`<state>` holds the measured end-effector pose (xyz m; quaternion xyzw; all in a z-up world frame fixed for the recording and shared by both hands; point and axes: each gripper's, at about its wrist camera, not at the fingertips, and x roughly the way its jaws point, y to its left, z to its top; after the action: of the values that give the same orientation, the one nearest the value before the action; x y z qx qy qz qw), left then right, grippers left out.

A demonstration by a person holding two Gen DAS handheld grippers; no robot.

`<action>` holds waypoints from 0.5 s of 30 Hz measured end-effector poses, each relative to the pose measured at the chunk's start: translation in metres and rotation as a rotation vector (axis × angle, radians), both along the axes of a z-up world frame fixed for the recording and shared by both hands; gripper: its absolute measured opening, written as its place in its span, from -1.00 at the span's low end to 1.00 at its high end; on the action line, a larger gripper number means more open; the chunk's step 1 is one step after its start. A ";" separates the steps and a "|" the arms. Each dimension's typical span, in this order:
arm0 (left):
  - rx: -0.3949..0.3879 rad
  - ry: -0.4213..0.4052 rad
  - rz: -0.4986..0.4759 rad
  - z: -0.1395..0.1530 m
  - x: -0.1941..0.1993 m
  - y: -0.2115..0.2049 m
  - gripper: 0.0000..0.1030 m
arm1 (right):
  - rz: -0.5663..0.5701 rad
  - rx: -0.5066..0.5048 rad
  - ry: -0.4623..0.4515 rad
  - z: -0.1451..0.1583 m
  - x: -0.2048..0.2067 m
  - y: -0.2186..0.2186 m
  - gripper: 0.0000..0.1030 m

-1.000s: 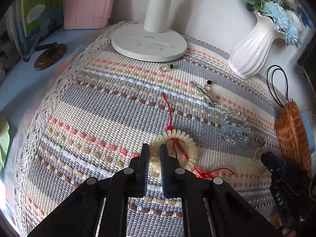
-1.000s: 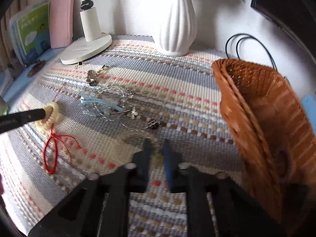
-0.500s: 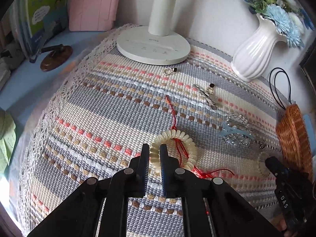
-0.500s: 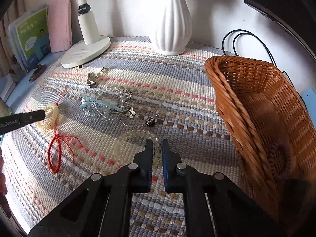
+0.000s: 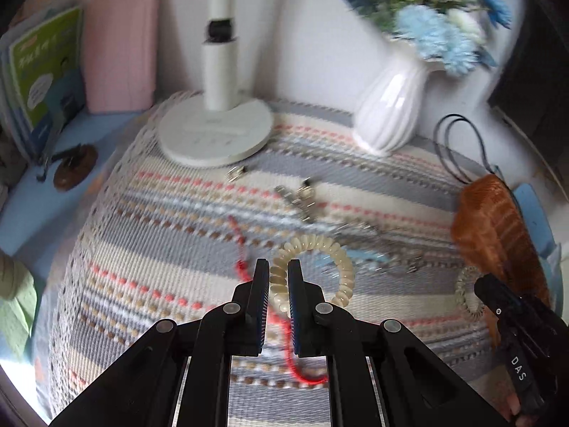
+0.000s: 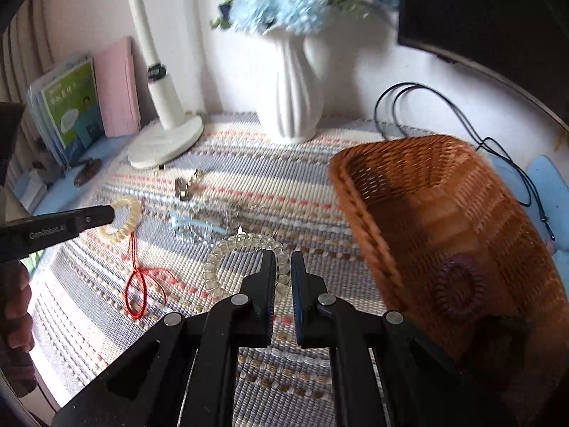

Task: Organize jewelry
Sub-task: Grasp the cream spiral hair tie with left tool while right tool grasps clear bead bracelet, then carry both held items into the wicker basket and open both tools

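My left gripper (image 5: 278, 277) is shut on a cream beaded bracelet (image 5: 330, 249) and holds it above the striped mat; a red cord (image 5: 295, 363) hangs from it. It also shows in the right wrist view (image 6: 122, 219). My right gripper (image 6: 283, 267) is shut on a clear beaded bracelet (image 6: 227, 252), lifted off the mat. A brown wicker basket (image 6: 402, 185) stands to the right with a purple coil hair tie (image 6: 458, 290) inside. A light blue hair clip (image 6: 193, 224) and silver pieces (image 6: 185, 186) lie on the mat.
A white vase with blue flowers (image 6: 293, 96) and a white lamp base (image 6: 165, 144) stand at the back of the mat. Books (image 6: 69, 112) lean at the back left. A black cable (image 6: 451, 114) runs behind the basket. A dark screen (image 6: 498, 17) is upper right.
Both grippers have risen off the mat with their bracelets in them. The red cord has come up with the cream bracelet. The basket now shows closer in the right wrist view.
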<state>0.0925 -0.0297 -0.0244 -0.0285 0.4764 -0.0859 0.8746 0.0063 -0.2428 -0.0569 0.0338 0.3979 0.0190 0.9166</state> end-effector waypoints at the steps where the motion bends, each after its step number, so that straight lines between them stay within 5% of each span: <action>1: 0.000 -0.005 -0.017 0.003 0.003 -0.006 -0.79 | -0.014 0.014 -0.013 0.006 -0.003 -0.005 -0.82; 15: -0.027 -0.069 -0.354 0.041 0.012 -0.139 -0.79 | -0.321 0.072 -0.098 0.041 -0.046 -0.101 -0.82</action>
<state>0.1042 -0.1687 0.0166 0.0471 0.4423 -0.2459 0.8612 -0.0399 -0.3440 -0.0162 0.1290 0.3414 -0.1116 0.9243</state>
